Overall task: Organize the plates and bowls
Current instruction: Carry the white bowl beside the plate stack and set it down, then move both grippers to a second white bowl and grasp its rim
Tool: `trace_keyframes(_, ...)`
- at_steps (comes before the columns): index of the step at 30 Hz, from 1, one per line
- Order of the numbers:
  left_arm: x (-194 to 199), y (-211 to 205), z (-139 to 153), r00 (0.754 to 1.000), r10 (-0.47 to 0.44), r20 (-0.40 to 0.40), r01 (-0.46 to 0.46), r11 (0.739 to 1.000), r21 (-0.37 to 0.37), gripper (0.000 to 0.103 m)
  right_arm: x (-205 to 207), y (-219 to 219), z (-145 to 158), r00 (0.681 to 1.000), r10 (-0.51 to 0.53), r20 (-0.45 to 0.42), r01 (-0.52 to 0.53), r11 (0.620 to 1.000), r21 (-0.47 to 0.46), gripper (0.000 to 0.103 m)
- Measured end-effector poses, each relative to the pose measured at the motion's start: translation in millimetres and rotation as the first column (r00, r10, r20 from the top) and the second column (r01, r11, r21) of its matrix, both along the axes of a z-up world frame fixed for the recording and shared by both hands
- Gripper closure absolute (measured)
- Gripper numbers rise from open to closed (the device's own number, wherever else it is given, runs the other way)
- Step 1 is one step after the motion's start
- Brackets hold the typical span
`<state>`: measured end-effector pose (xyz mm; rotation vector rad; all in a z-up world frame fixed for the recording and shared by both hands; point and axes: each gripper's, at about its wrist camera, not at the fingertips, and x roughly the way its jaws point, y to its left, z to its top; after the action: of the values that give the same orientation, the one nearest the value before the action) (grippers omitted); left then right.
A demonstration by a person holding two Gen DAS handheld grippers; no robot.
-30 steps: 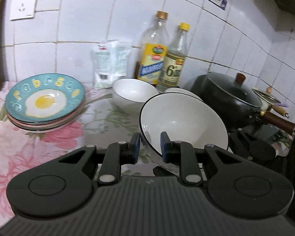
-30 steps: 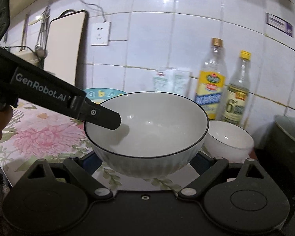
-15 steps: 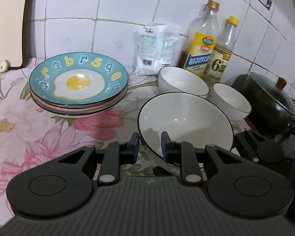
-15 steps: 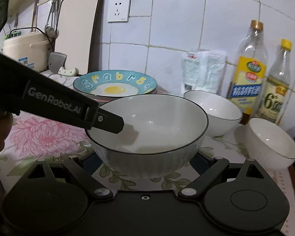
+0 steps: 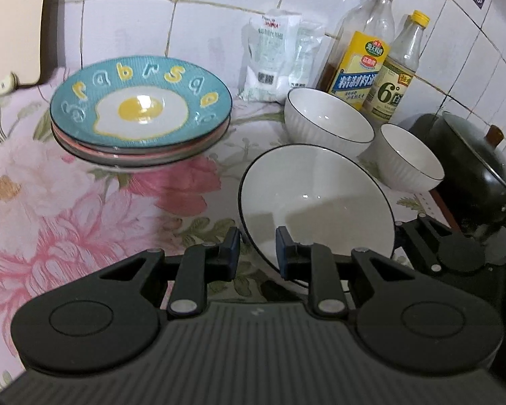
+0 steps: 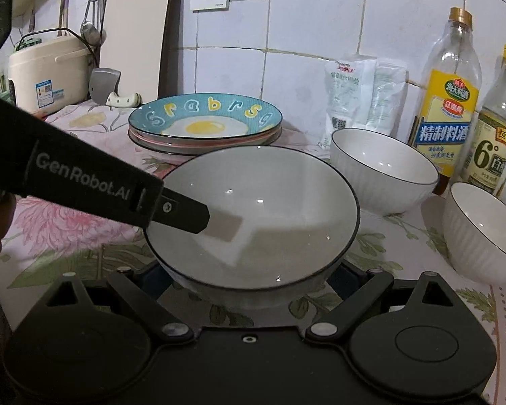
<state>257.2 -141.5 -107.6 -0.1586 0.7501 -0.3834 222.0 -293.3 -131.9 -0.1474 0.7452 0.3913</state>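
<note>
1. Plates (image 5: 141, 114) lie in a stack at the left on the flowered cloth (image 5: 50, 209), the top one teal with a fried-egg picture and letters round its rim; the stack shows again in the right wrist view (image 6: 205, 125), behind the large bowl.
2. Left gripper (image 5: 256, 249) is nearly closed, pinching the near rim of the large white bowl (image 5: 320, 202): one finger is outside the wall, the other inside.
3. The same large white bowl (image 6: 263, 216) fills the middle of the right wrist view, tilted.
4. Right gripper (image 6: 253, 280) has its fingers spread wide on either side of the large bowl's base; whether the pads press on it is hidden by the bowl.
5. A medium white bowl (image 5: 327, 125) stands upright behind the large one, near the wall.
6. A small white bowl (image 5: 410, 157) stands just right of the medium bowl.
7. Two bottles (image 5: 361, 64) stand against the tiled wall behind the bowls, a white packet (image 5: 273, 57) to their left.
8. A dark lidded pan (image 5: 472, 155) sits at the far right.
</note>
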Motion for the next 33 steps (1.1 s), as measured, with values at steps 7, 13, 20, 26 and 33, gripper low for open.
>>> trace_keyframes(7,-11,3,7,0.999,-0.008,-0.031,0.008,1.000,-0.016,0.075,-24,-9,17,0.999,-0.003,0.048,0.004,1.000,-0.023,0.006)
trace_keyframes(13,-34,7,23,1.000,-0.020,-0.004,0.020,1.000,-0.015,0.075,-52,-34,51,0.994,-0.033,0.102,0.030,0.999,0.032,0.006)
trace_keyframes(20,-65,9,52,0.997,-0.046,0.053,0.047,0.999,-0.005,0.073,-75,-59,83,0.989,-0.076,0.125,0.071,0.996,0.050,0.006)
trace_keyframes(26,-88,4,73,0.992,-0.090,0.085,0.089,0.996,0.016,0.071,-95,-73,104,0.986,-0.086,0.144,0.085,0.996,0.019,0.006)
trace_keyframes(33,-106,-15,101,0.983,-0.154,0.105,0.147,0.987,0.067,0.068,-108,-83,129,0.974,-0.059,0.218,0.071,0.996,-0.047,0.006)
